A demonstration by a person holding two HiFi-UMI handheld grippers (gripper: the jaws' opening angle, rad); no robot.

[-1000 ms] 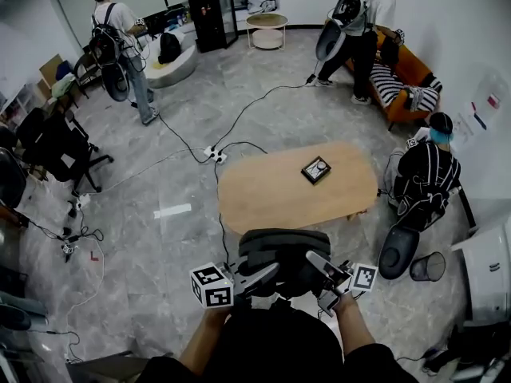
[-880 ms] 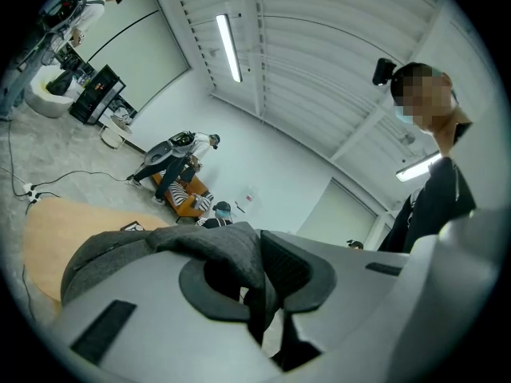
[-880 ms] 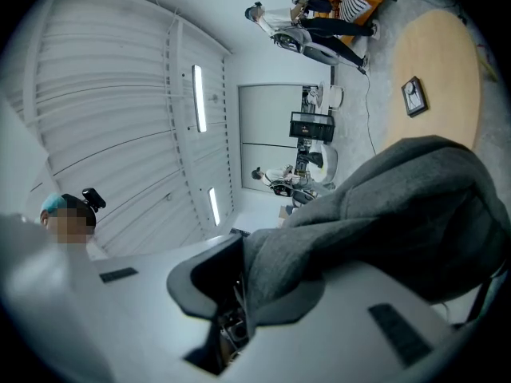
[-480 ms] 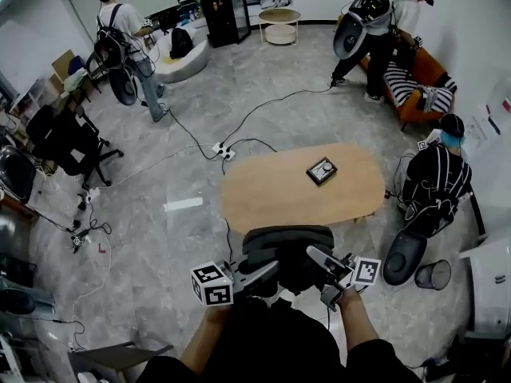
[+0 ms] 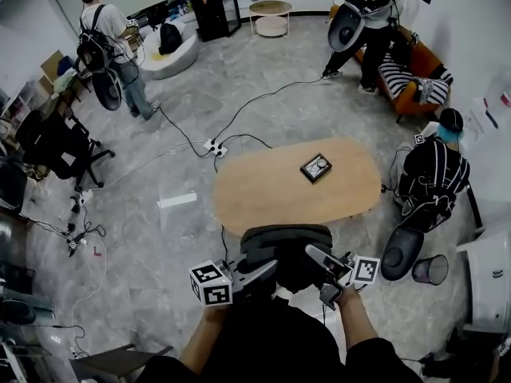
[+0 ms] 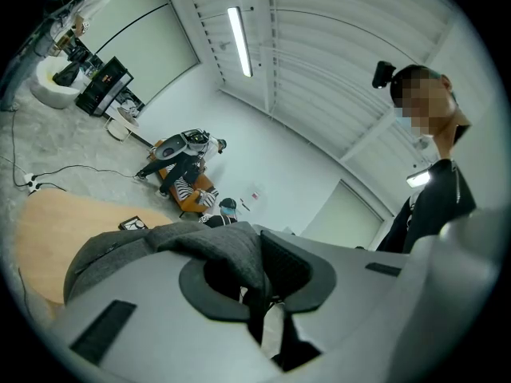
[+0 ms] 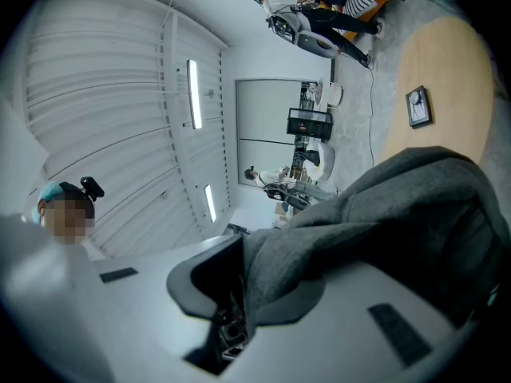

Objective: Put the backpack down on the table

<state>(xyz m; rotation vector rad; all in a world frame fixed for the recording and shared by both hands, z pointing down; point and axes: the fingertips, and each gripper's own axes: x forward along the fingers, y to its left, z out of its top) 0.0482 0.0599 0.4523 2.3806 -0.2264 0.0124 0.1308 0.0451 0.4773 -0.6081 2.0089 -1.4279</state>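
The left claw (image 5: 270,270) and the right claw (image 5: 315,255) each pinch a top fold of the grey backpack (image 5: 285,250), probably soft and saggy.

So the dark grey, soft-fabric backpack (image 5: 285,250) is up off the oval light-wood worktop (image 5: 263,194), not resting on anything. From the head view it hangs right at the worktop's near edge and covers a bit of that rim. It looks slumped, with the top folded over in thick layers. The left gripper (image 5: 266,272) has a fold of its cloth pinched on one side, and the right gripper (image 5: 317,256) pinches cloth on the other.
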